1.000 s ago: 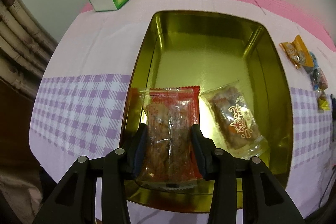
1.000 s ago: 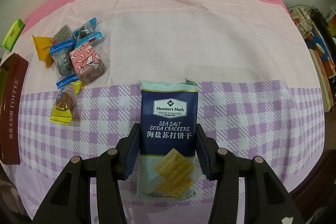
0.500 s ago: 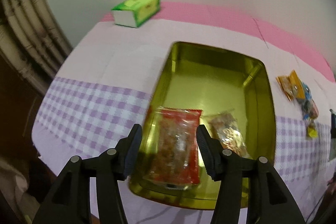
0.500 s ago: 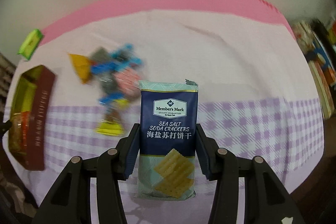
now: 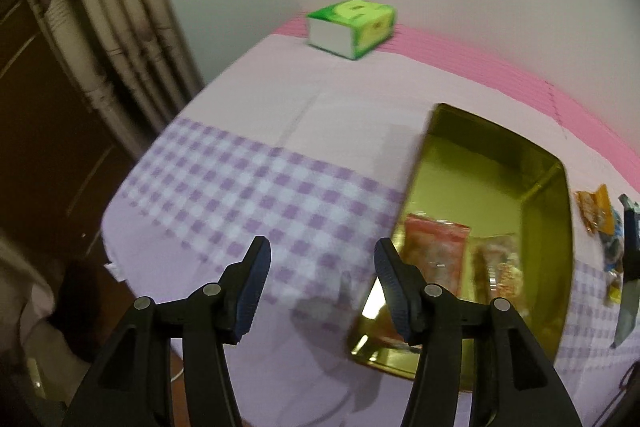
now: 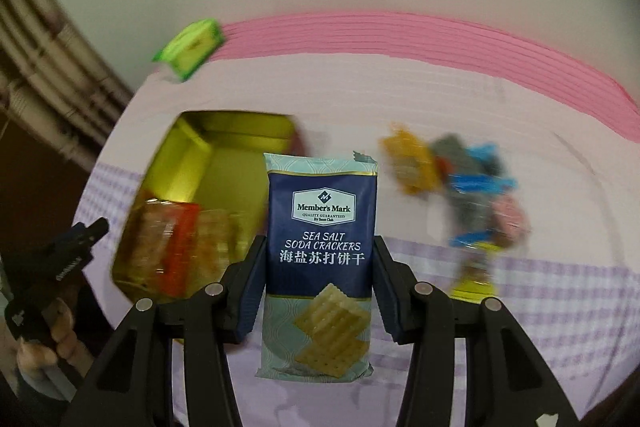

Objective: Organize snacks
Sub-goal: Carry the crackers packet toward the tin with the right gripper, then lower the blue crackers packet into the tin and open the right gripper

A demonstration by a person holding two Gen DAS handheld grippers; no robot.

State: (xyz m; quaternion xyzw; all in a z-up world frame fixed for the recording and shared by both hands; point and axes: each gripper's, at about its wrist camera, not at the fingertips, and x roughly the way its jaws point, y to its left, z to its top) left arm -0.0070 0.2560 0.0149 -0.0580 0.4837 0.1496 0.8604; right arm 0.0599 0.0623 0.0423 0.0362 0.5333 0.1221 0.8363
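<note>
My right gripper (image 6: 319, 247) is shut on a dark blue soda cracker packet (image 6: 322, 223), held upright above the table. Behind it to the left stands the open gold tin (image 6: 208, 155), with a red snack packet (image 6: 168, 239) and a clear one (image 6: 216, 235) lying inside. In the left wrist view my left gripper (image 5: 322, 247) is open and empty over the checked cloth, left of the tin (image 5: 480, 187). The red packet (image 5: 436, 251) and clear packet (image 5: 500, 271) lie at the tin's near end. The left gripper's fingers (image 6: 68, 255) show at the right wrist view's left edge.
Several loose wrapped snacks (image 6: 460, 179) lie on the cloth right of the tin, also blurred (image 5: 596, 207). A green tissue pack (image 5: 352, 23) sits at the far edge by the wall. A curtain (image 5: 100, 27) hangs past the table's left edge.
My left gripper let go of the red packet in the tin, opened, rose and swung left. My right gripper lifted the cracker packet and carried it left, bringing the tin into view.
</note>
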